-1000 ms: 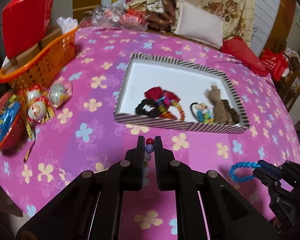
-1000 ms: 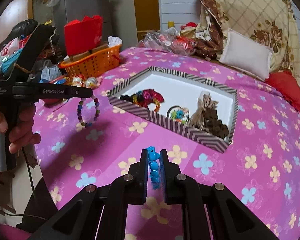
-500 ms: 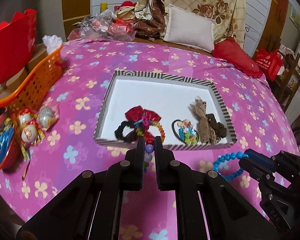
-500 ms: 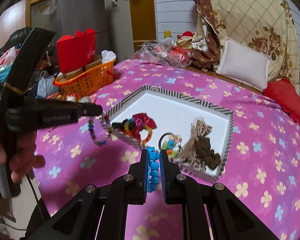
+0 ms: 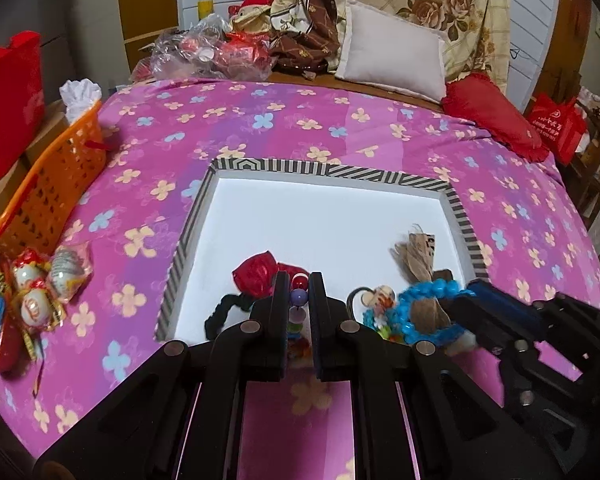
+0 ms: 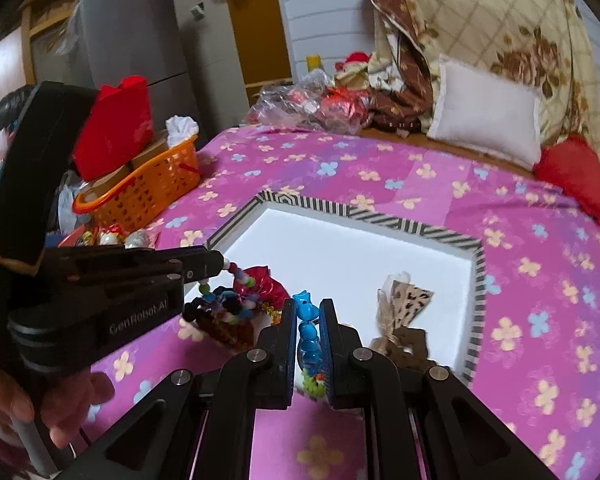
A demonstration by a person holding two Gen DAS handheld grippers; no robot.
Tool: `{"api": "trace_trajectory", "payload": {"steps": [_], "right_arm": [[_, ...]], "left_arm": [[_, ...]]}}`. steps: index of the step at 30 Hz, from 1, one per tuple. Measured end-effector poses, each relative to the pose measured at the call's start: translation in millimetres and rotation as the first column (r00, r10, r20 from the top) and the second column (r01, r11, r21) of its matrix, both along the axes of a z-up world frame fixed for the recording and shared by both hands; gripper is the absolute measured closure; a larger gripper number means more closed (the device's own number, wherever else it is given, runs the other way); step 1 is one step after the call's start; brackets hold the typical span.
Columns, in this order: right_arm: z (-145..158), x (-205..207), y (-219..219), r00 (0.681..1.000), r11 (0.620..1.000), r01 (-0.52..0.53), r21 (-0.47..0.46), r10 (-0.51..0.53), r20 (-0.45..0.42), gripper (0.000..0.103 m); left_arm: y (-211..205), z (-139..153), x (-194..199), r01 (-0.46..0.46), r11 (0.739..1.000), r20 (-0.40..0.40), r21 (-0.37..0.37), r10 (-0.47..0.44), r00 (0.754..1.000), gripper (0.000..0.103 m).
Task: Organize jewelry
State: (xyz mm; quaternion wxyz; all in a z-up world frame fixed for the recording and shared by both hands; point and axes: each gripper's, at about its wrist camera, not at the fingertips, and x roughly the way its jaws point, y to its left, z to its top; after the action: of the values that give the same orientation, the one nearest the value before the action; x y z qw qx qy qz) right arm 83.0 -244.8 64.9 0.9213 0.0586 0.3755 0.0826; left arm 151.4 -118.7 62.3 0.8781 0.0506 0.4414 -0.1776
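A white tray with a striped rim [image 5: 460, 216] [image 6: 478, 276] lies on the pink flowered bed cover. My left gripper [image 5: 299, 284] is shut on a multicoloured bead bracelet [image 5: 299, 298] [image 6: 236, 272] and holds it over the tray's near left part, above a red bow and black hair tie [image 5: 256, 276]. My right gripper [image 6: 309, 312] [image 5: 476, 292] is shut on a blue bead bracelet [image 6: 309, 332] [image 5: 428, 292] over the tray's near edge. A brown and leopard hair bow [image 6: 400, 304] [image 5: 416, 256] lies in the tray at the right.
An orange basket [image 5: 48, 184] [image 6: 148, 192] with a red box stands at the left. Wrapped sweets [image 5: 40, 284] and a red bowl lie near the left edge. Pillows [image 5: 392, 56] and a plastic bag [image 5: 204, 48] are at the back.
Both grippers have moved forward with their bracelets, from above the bed cover in front of the tray to over the tray's near part.
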Motion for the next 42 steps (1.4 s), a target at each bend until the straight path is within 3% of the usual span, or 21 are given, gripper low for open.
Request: {"api": "trace_trajectory", "payload": {"steps": [5, 16, 20, 23, 24, 30, 34, 42], "right_arm": [[-26, 20, 0, 0.999, 0.998, 0.015, 0.059, -0.012, -0.044, 0.092], [-74, 32, -23, 0.98, 0.994, 0.095, 0.049, -0.085, -0.177, 0.093], [-72, 22, -23, 0.983, 0.995, 0.092, 0.036, -0.085, -0.163, 0.089], [-69, 11, -23, 0.984, 0.994, 0.1, 0.041, -0.093, -0.149, 0.07], [-68, 8, -23, 0.985, 0.994, 0.101, 0.045, -0.094, -0.142, 0.07], [-53, -17, -16, 0.99, 0.994, 0.105, 0.039, -0.1, -0.103, 0.07], [-42, -40, -9, 0.993, 0.994, 0.112, 0.017, -0.111, -0.051, 0.06], [-29, -79, 1, 0.989, 0.989, 0.147, -0.017, -0.147, 0.004, 0.06]], "left_arm": [[-5, -22, 16, -0.017, 1.0, -0.033, 0.016, 0.018, 0.999, 0.095], [14, -65, 28, -0.082, 0.994, -0.094, 0.07, 0.089, 0.992, 0.095], [17, -67, 23, -0.093, 0.993, -0.09, 0.078, 0.1, 0.991, 0.087], [22, -62, 17, -0.103, 0.993, -0.076, 0.059, 0.108, 0.991, 0.058], [24, -59, 14, -0.11, 0.993, -0.065, 0.051, 0.113, 0.992, 0.054], [31, -45, -10, -0.123, 0.991, -0.014, 0.053, 0.124, 0.992, 0.053], [36, -35, -31, -0.146, 0.987, 0.049, 0.071, 0.143, 0.989, 0.046], [44, -22, -70, -0.171, 0.982, 0.118, 0.085, 0.16, 0.98, 0.046]]}}
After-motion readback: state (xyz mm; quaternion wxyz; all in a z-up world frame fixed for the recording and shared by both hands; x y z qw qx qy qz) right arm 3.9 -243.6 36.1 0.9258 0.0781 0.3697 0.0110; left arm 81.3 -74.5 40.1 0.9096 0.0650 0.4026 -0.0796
